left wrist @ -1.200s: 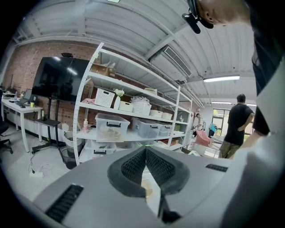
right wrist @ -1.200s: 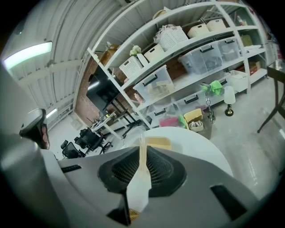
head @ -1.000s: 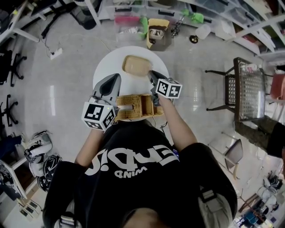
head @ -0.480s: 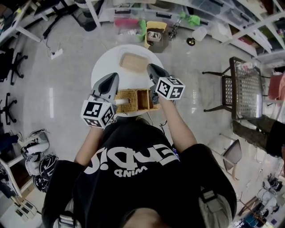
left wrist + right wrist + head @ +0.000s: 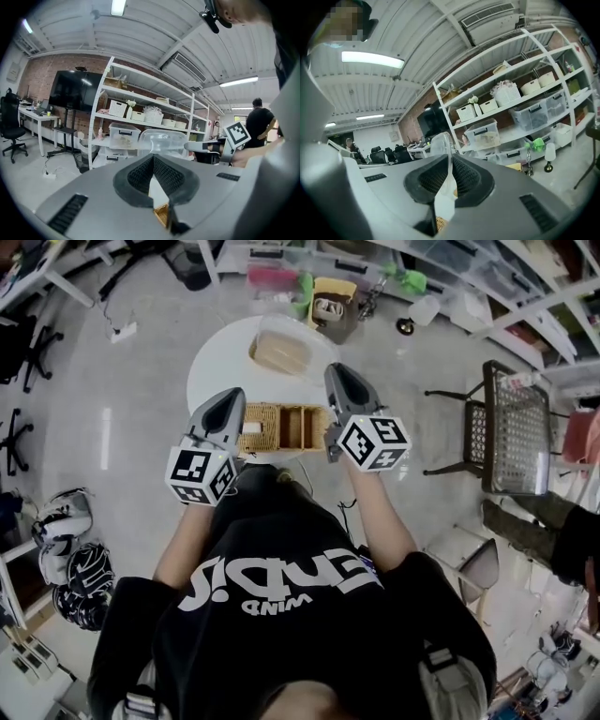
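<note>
A partitioned wicker basket (image 5: 281, 427) sits at the near edge of a round white table (image 5: 220, 357). Something small and white (image 5: 251, 427) lies in its left end. My right gripper (image 5: 335, 371) hangs above the basket's right end. In the right gripper view that gripper (image 5: 450, 157) is shut on a clear plastic spoon (image 5: 443, 140) that points upward. The left gripper view shows the same spoon's bowl (image 5: 161, 140) in front of the left gripper (image 5: 153, 157), whose jaws meet with nothing seen between them. In the head view the left gripper (image 5: 232, 395) hovers over the basket's left end.
A tan board (image 5: 279, 351) lies on the table's far side. Beyond the table stand a yellow bin (image 5: 328, 301) and white storage shelves (image 5: 140, 117). A mesh chair (image 5: 516, 427) is to the right. A person in black (image 5: 255, 124) stands far off.
Both grippers have lifted and drawn back toward me. The right one has risen most, carrying the spoon. The spoon's bowl now shows in the left gripper view.
</note>
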{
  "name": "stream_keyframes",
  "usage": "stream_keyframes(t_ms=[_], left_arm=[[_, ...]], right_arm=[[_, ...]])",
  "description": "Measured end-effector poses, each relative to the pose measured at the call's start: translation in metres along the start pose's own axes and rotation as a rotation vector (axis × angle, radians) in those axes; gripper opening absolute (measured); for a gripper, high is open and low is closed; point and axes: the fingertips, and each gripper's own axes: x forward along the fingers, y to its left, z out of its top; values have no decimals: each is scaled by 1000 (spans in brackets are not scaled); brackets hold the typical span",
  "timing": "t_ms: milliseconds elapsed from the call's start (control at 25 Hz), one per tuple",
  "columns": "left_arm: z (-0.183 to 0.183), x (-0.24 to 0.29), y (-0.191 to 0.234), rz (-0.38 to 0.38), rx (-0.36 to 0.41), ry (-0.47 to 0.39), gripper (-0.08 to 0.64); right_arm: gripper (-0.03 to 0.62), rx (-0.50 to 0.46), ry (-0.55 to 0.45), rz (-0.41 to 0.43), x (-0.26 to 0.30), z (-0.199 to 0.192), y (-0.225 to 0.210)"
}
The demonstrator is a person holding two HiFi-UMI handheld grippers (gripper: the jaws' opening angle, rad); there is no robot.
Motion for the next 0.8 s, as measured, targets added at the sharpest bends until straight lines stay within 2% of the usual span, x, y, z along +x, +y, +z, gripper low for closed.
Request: stream_keyframes(t_ms=[280, 520, 800], left_arm=[[9, -23, -3, 19, 4, -21, -2], [12, -40, -9, -13, 3, -29, -2], [6, -70, -8, -44, 3, -26, -2]], right_arm=[[31, -69, -34, -47, -35, 4, 14], [31, -112, -59, -86, -68, 7, 37], [31, -105, -64, -132, -112, -6, 68]])
